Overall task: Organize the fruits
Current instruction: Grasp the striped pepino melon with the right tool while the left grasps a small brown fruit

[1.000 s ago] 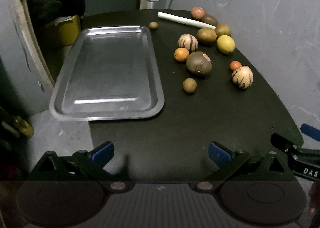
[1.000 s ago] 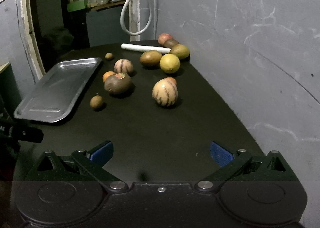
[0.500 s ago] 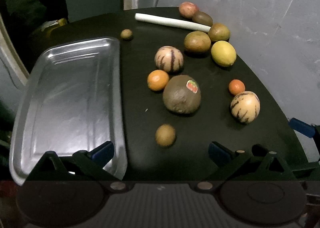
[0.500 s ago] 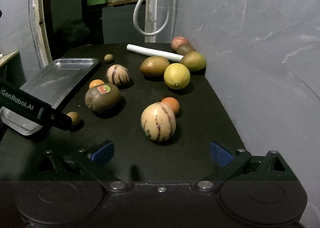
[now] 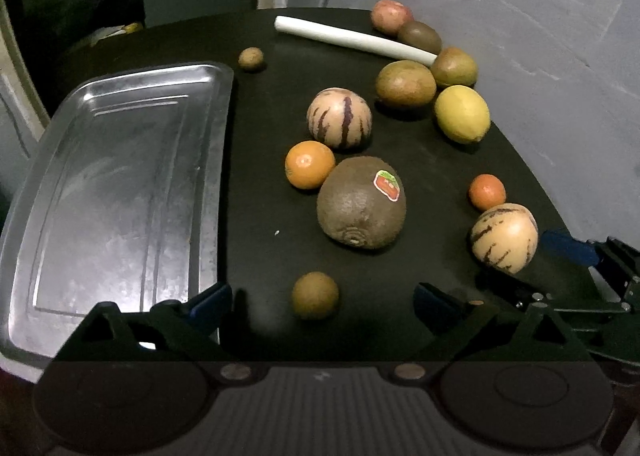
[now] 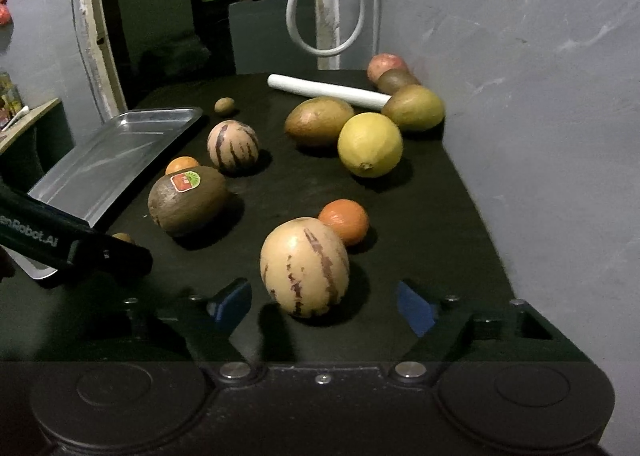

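Both tools have dropped in toward the fruit. Right tool (image 6: 324, 306), jaws narrowing but still apart, straddles the striped melon (image 6: 304, 272) by the counter's right edge; left tool (image 5: 320, 302) gapes around a small brown fruit (image 5: 315, 294). Round melon could roll off.

Left gripper (image 5: 322, 302) points steeply down over the near edge of the table (image 5: 260, 195), jaws wide apart and pressing on nothing; they have just been closing slightly. Right gripper (image 6: 322, 306), near the table's right edge, is angled downward, blue pads apart and touching nothing; its jaws have just been closing.
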`<state>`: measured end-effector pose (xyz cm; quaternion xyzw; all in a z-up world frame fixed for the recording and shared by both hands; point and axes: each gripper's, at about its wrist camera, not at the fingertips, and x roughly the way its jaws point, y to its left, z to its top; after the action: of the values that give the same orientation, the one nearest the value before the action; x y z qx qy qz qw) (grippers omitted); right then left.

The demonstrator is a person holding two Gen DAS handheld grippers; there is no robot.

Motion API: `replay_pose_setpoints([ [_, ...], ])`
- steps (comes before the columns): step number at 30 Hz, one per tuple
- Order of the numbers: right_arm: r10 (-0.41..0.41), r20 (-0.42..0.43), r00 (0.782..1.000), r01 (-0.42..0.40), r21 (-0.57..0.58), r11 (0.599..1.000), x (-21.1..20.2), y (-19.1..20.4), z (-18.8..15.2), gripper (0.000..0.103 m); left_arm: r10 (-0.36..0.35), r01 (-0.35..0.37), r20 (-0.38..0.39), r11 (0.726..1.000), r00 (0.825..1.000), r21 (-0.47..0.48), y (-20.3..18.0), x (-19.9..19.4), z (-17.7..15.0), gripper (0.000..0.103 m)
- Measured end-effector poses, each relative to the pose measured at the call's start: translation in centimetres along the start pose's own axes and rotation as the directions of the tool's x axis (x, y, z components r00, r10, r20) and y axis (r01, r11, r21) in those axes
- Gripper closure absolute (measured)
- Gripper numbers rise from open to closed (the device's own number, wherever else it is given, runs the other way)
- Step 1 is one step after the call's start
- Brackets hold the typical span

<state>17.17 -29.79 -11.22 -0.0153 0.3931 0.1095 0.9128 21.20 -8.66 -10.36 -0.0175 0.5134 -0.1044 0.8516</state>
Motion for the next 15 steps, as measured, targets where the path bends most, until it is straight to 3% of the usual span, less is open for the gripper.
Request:
replay_pose_setpoints([
  [6, 0.038, 0.003, 0.999, -0.038, 0.001, 0.999, 0.7, 0.2, 0.1, 0.031, 0.008, -0.008, -0.008, 0.999, 1.0, -0.043, 0.2, 0.5, -0.4, 0.012],
  [15, 0.046, 0.006, 0.999, -0.046, 0.016, 0.999, 1.5, 0.6, 0.3, 0.045, 0.003, -0.002, 0.025, 0.999, 1.0, -0.043, 0.3, 0.5, -0.5, 0.033],
])
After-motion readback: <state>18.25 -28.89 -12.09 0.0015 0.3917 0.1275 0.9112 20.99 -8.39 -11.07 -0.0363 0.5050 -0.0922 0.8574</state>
